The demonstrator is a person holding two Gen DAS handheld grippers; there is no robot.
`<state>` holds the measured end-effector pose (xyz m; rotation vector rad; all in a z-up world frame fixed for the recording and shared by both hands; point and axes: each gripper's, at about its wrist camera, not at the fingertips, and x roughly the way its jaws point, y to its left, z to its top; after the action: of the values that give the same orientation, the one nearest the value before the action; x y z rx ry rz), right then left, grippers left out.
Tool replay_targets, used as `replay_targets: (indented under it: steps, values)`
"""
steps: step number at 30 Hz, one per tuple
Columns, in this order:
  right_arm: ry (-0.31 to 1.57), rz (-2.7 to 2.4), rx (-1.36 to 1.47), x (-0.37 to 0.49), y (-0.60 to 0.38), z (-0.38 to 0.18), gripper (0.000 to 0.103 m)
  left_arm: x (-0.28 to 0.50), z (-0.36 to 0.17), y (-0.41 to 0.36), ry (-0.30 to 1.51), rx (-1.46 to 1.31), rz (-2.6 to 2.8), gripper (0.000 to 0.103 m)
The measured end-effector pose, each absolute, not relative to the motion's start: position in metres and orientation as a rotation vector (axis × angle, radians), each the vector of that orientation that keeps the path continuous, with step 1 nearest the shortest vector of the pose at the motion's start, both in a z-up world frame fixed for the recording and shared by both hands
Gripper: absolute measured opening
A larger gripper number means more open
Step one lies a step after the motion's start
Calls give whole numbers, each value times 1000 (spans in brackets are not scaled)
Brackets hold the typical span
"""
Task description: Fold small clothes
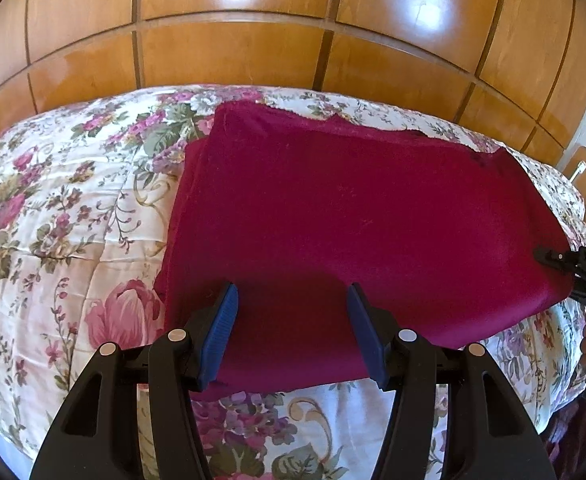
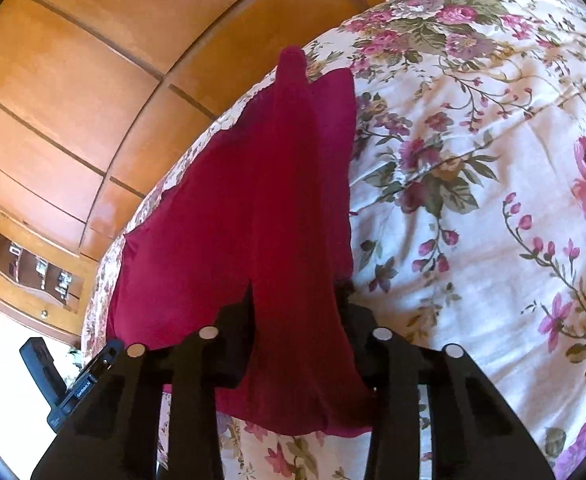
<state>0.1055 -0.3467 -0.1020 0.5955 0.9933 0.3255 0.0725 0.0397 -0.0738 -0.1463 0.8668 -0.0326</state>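
Two grippers on one dark red knit garment (image 1: 353, 220), which lies flat on the floral quilted bedspread (image 1: 73, 220) near the edge facing the glossy wooden wardrobe panels (image 1: 233, 56). Left gripper (image 1: 293, 332) hangs over the garment's near edge, blue pads (image 1: 223, 332) spread, nothing pinched. Right gripper (image 2: 297, 312) pinches a raised ridge of the garment's side edge.
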Motion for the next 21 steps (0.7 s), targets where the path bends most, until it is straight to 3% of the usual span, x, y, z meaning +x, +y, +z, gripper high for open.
replay_targets:
  steps: [9,14,21]
  values:
    - [927,368,556,104,-323,-60,23,70,-66,61,874,-319,-98,56]
    - [878,450,493,109,-284,-22,22,69,-59,78,859,-469,-204,47]
    - [845,593,334,113,-199,13,21,72,-65,96,875,-582,-279,44]
